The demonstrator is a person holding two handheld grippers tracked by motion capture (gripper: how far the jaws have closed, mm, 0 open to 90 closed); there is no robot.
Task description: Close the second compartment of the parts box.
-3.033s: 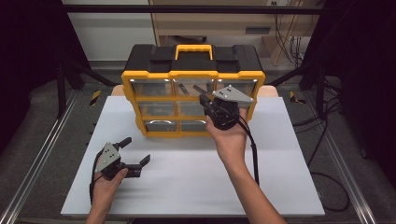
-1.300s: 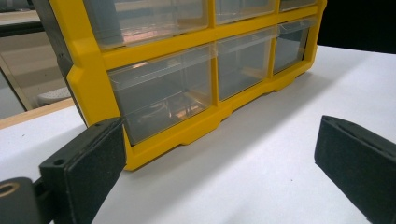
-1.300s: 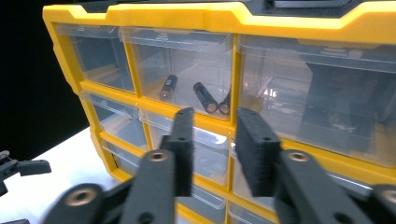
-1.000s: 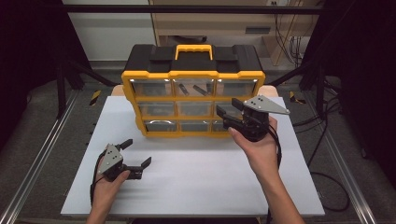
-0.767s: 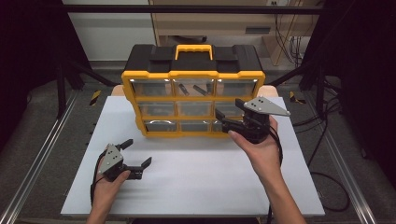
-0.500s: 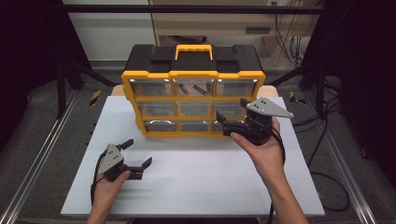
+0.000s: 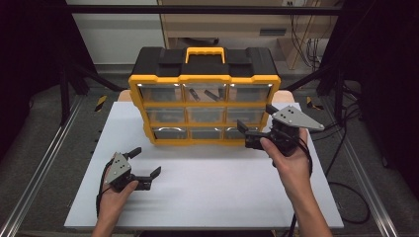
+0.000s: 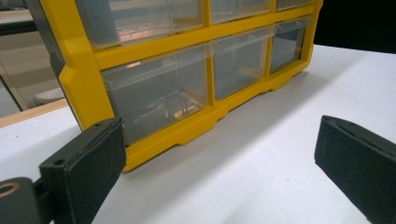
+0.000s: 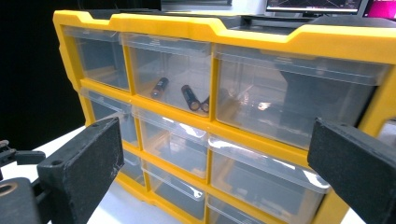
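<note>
My right gripper (image 7: 254, 133), jaws just opened wide with nothing between them, hovers at the right end of the yellow drawer cabinet (image 7: 204, 94), level with its lower drawers. My left gripper (image 7: 143, 165), also spread and empty, rests on the white table (image 7: 217, 192) before the cabinet. Step in hand, I judge: approaching a right-hand drawer (image 9: 261, 179). Next move: line the jaws up on its front lip, then close.

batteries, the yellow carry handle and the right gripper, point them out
batteries (image 9: 190, 97) right gripper view, middle battery's body
yellow carry handle (image 7: 205, 51) high view, top bar
right gripper (image 7: 257, 123) high view, midway between its fingertips
</note>
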